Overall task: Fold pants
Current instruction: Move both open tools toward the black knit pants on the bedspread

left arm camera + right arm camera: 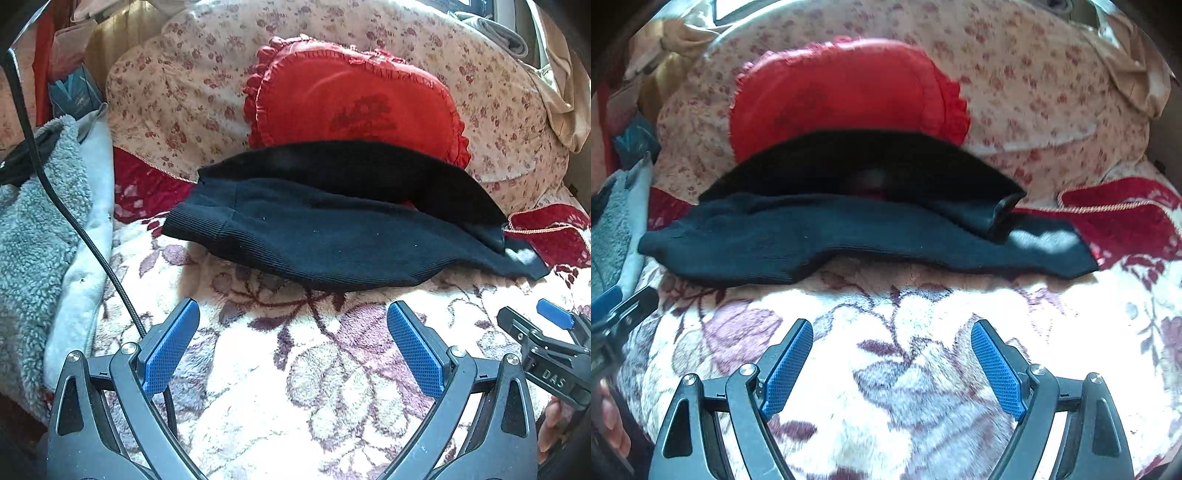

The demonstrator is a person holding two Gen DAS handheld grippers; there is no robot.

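The black pants lay folded across the floral blanket, their far edge against the red heart cushion. The left gripper and right gripper both hovered nearby, fingers spread, holding nothing.

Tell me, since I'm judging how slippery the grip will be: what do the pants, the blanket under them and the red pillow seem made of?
The pants look like a matte black ribbed knit, with fine ridges near the waistband. The blanket looks like plush fleece with a fuzzy floral pile. The red pillow seems satin-like, with a slight sheen and a ruffled edge.
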